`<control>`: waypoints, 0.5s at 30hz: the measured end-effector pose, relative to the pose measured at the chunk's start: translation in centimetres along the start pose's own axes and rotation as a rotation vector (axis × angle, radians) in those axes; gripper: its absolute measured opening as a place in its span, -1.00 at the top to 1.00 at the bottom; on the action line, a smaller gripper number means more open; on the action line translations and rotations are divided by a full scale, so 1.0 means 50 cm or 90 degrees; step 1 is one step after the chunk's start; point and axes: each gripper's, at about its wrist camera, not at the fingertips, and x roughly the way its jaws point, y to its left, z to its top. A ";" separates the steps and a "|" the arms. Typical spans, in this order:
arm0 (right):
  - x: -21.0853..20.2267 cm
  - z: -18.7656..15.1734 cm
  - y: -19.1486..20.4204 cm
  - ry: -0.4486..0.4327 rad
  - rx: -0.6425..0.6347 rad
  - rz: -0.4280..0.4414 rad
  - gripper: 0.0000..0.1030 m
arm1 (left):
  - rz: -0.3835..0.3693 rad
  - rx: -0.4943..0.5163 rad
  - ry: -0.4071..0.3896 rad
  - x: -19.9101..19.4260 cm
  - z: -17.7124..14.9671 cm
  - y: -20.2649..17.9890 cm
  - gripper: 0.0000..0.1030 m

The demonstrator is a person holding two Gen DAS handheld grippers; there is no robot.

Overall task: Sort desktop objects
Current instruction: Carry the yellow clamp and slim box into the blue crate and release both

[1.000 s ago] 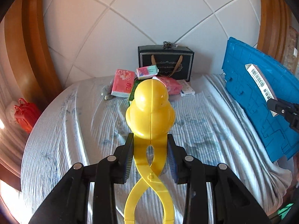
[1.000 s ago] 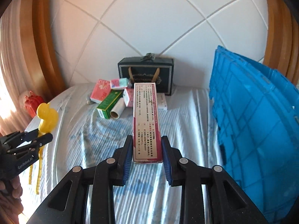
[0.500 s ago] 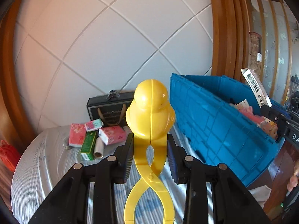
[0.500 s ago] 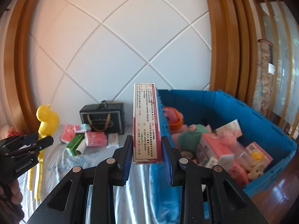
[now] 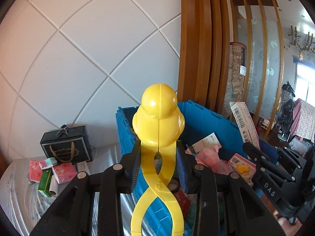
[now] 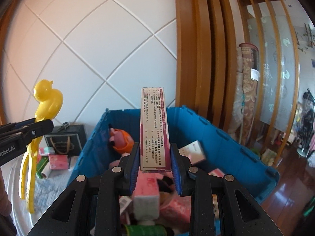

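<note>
My left gripper (image 5: 158, 163) is shut on a yellow duck-shaped tong (image 5: 158, 122) and holds it upright over the near left edge of a blue crate (image 5: 208, 125). My right gripper (image 6: 155, 161) is shut on a tall medicine box (image 6: 154, 129) with a maroon edge, held upright above the blue crate (image 6: 216, 137). The crate is full of pink packets, boxes and plush toys. The duck tong (image 6: 46, 102) and left gripper (image 6: 37, 126) show at the left of the right wrist view. The medicine box (image 5: 245, 123) shows at the right of the left wrist view.
A black gift box (image 5: 67, 147) stands against the white tiled wall. Pink packets (image 5: 64, 172), a green box (image 5: 45, 181) and a white roll lie on the striped grey cloth (image 5: 17, 196) left of the crate. Wooden pillars and a wooden floor (image 6: 291, 188) lie to the right.
Both grippers have swung right from the cloth-covered table and risen, and now hang over the open blue crate. Each keeps its grip on its object.
</note>
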 end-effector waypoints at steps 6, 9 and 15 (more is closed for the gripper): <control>0.056 -0.011 -0.088 0.016 0.028 -0.031 0.44 | -0.022 0.029 0.024 0.085 0.028 -0.097 0.37; 0.077 -0.023 -0.122 0.027 0.036 -0.045 0.44 | -0.032 0.049 0.048 0.120 0.020 -0.133 0.37; 0.115 -0.047 -0.156 0.062 0.048 -0.060 0.44 | -0.046 0.081 0.112 0.175 -0.013 -0.173 0.37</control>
